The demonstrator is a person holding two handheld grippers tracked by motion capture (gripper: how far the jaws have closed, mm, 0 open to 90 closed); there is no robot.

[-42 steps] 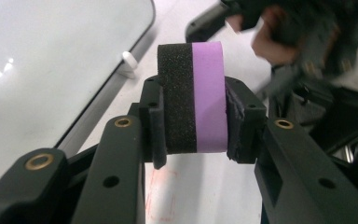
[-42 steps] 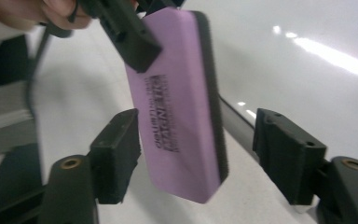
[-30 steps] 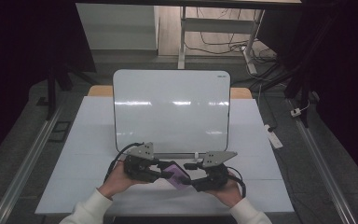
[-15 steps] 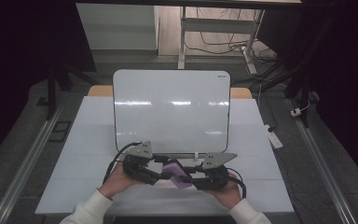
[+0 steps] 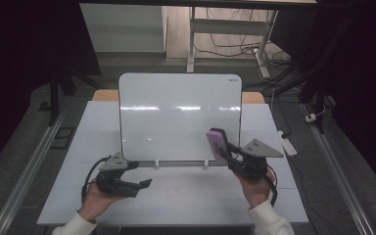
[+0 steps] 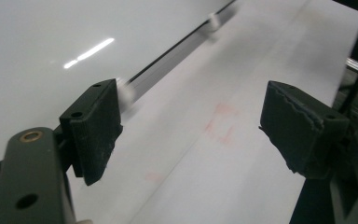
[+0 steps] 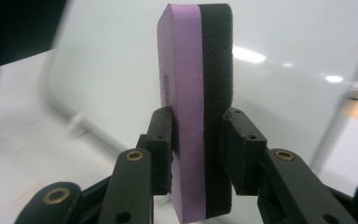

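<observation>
The right tongs (image 7: pixel 196 140) are clamped on the lower half of a purple-backed block eraser with a black felt face (image 7: pixel 196 93), one jaw on the purple side and one on the felt, so that the eraser stands upright out of them in front of the glossy white rectangular whiteboard (image 5: pixel 178 115). The left tongs (image 6: pixel 186 126) have just been opening and now stand wide with nothing between them, low over the white tabletop (image 5: pixel 186 191), well apart from the eraser.

A white table (image 5: pixel 176 196) stands on grey floor, faint red marks (image 6: pixel 221 122) on its top. Behind the table a desk frame (image 5: pixel 192 34) rises among loose cables (image 5: pixel 235 46). A white power strip (image 5: pixel 289 143) lies just right of the table.
</observation>
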